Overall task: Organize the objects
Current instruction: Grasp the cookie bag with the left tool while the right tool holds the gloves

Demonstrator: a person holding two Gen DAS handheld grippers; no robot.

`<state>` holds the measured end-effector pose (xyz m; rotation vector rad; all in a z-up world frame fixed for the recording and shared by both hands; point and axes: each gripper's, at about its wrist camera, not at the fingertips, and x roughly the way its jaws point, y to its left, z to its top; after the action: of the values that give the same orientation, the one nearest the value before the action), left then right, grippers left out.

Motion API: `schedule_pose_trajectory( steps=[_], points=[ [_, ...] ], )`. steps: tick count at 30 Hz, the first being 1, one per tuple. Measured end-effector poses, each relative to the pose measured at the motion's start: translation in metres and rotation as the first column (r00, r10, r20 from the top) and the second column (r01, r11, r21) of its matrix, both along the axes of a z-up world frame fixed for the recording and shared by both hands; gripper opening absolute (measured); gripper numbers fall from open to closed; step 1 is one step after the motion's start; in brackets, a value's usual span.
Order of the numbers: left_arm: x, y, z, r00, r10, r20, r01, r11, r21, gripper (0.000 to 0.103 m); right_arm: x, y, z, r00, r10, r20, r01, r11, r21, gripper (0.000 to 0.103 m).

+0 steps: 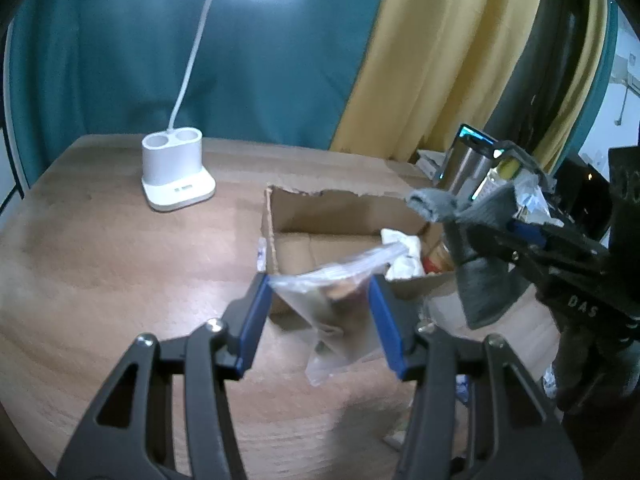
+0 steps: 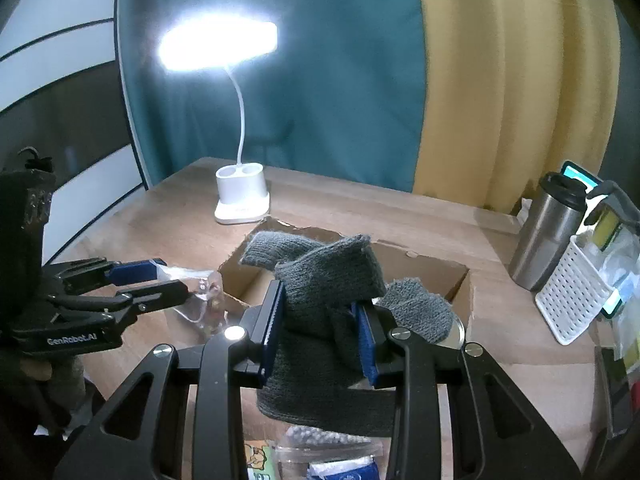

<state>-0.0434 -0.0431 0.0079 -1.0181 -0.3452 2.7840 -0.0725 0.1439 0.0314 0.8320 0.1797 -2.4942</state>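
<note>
My left gripper (image 1: 320, 312) is shut on a clear plastic bag (image 1: 336, 304) with small items inside, held at the near wall of an open cardboard box (image 1: 340, 220). It also shows in the right wrist view (image 2: 168, 276) at the box's left side. My right gripper (image 2: 320, 320) is shut on a grey knitted glove (image 2: 320, 280) above the box (image 2: 424, 264). The glove (image 1: 472, 216) hangs over the box's right side in the left wrist view. White crumpled material (image 1: 404, 252) lies inside the box.
A white desk lamp (image 1: 176, 176) stands lit on the wooden table (image 1: 120, 260). A steel tumbler (image 2: 548, 232) and a white perforated basket (image 2: 576, 292) stand at the right. Small packets (image 2: 332, 456) lie near the table's front edge. Curtains hang behind.
</note>
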Motion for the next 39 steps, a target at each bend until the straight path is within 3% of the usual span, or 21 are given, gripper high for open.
schedule_pose_trajectory(
  steps=[11, 16, 19, 22, 28, 31, 36, 39],
  points=[
    [-0.022, -0.012, 0.015, 0.999, -0.006, -0.042, 0.006, 1.0, -0.004, 0.046, -0.021, -0.014, 0.011, 1.0, 0.01, -0.015, -0.01, 1.0, 0.002, 0.035],
    [-0.033, -0.022, 0.008, 1.0, 0.01, -0.001, -0.01, 1.0, -0.011, 0.047, -0.032, -0.018, 0.007, 1.0, 0.011, 0.001, -0.011, 1.0, 0.0, 0.035],
    [-0.033, -0.028, -0.005, 0.998, 0.04, 0.056, -0.039, 0.999, -0.018, 0.049, -0.036, -0.018, 0.003, 1.0, 0.021, 0.01, -0.021, 1.0, 0.0, 0.035],
    [-0.031, -0.03, -0.02, 0.992, 0.06, 0.109, -0.062, 0.998, 0.008, 0.067, -0.041, -0.016, -0.002, 1.0, 0.022, 0.022, -0.022, 1.0, -0.009, 0.035],
    [-0.027, -0.01, -0.047, 0.983, 0.031, 0.179, -0.027, 0.999, -0.025, 0.072, -0.04, -0.011, -0.008, 0.999, 0.024, 0.033, -0.024, 1.0, -0.019, 0.035],
    [-0.03, 0.003, -0.067, 0.972, 0.025, 0.233, -0.009, 0.998, -0.07, 0.072, -0.037, -0.009, -0.009, 0.999, 0.026, 0.034, -0.025, 0.999, -0.021, 0.035],
    [-0.031, 0.016, -0.084, 0.97, 0.007, 0.244, 0.018, 0.995, -0.099, 0.072, -0.034, -0.002, -0.009, 0.999, 0.013, 0.035, -0.012, 1.0, -0.025, 0.035],
    [-0.033, 0.018, -0.092, 0.967, 0.001, 0.256, 0.025, 0.995, -0.098, 0.058, -0.033, 0.001, -0.01, 0.999, 0.007, 0.035, -0.006, 1.0, -0.026, 0.035]
  ],
)
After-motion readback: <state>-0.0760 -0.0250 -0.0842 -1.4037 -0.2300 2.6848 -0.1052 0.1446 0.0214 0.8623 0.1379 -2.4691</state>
